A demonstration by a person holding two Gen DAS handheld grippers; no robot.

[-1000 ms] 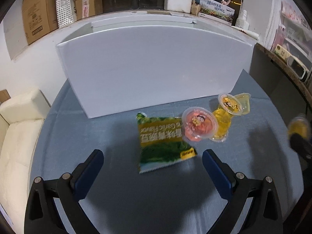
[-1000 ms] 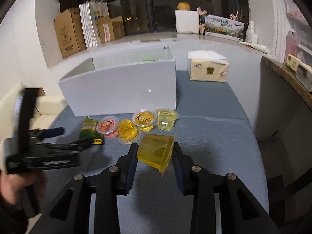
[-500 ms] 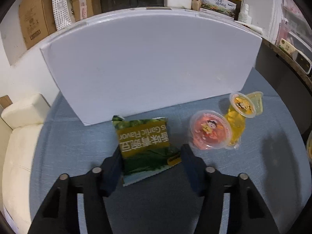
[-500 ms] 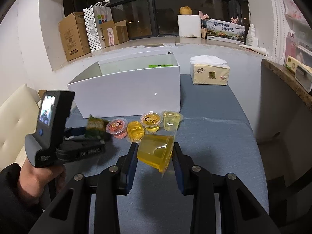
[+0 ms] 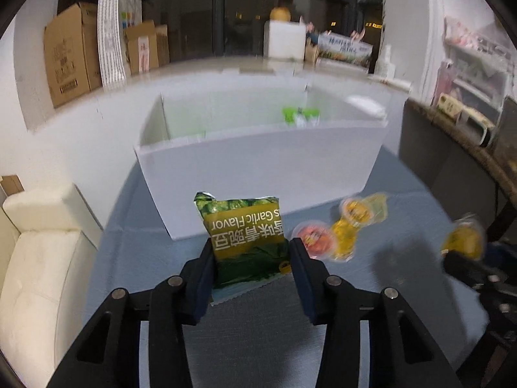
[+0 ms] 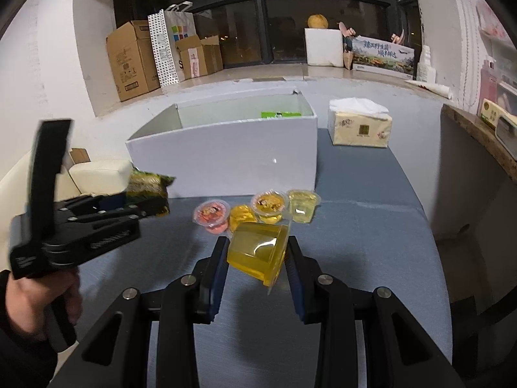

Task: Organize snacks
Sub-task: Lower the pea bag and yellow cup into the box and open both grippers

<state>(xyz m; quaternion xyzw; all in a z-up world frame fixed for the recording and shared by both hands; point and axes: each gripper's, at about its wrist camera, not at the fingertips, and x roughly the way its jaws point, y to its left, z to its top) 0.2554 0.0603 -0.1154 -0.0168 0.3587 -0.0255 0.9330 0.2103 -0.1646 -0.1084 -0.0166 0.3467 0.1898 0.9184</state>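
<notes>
My left gripper [image 5: 252, 249] is closing its jaws, and the pads press on a green garlic-flavour snack bag [image 5: 245, 229] held up off the blue tabletop, in front of the open white box [image 5: 258, 174]. In the right wrist view the same bag [image 6: 148, 184] sticks out of the left gripper [image 6: 152, 200], held by a hand at the left. My right gripper [image 6: 257, 249] is shut on a tilted yellow jelly cup [image 6: 258, 252], above the table. A red-lidded cup [image 6: 211, 215], a yellow cup [image 6: 240, 215], an orange-lidded cup [image 6: 269, 203] and a pale cup [image 6: 302, 205] stand in a row before the box [image 6: 226, 158].
A green packet [image 6: 281, 114] lies inside the box at its far right. A tissue box [image 6: 358, 126] stands to the right of it. A cream sofa [image 5: 42, 245] is at the left, a dark counter [image 5: 458, 148] at the right, and cardboard boxes [image 6: 132, 58] on the back ledge.
The left gripper went from wide open above the flat bag to shut on it, then rose, so the box's inside shows. The right gripper kept still with its cup.
</notes>
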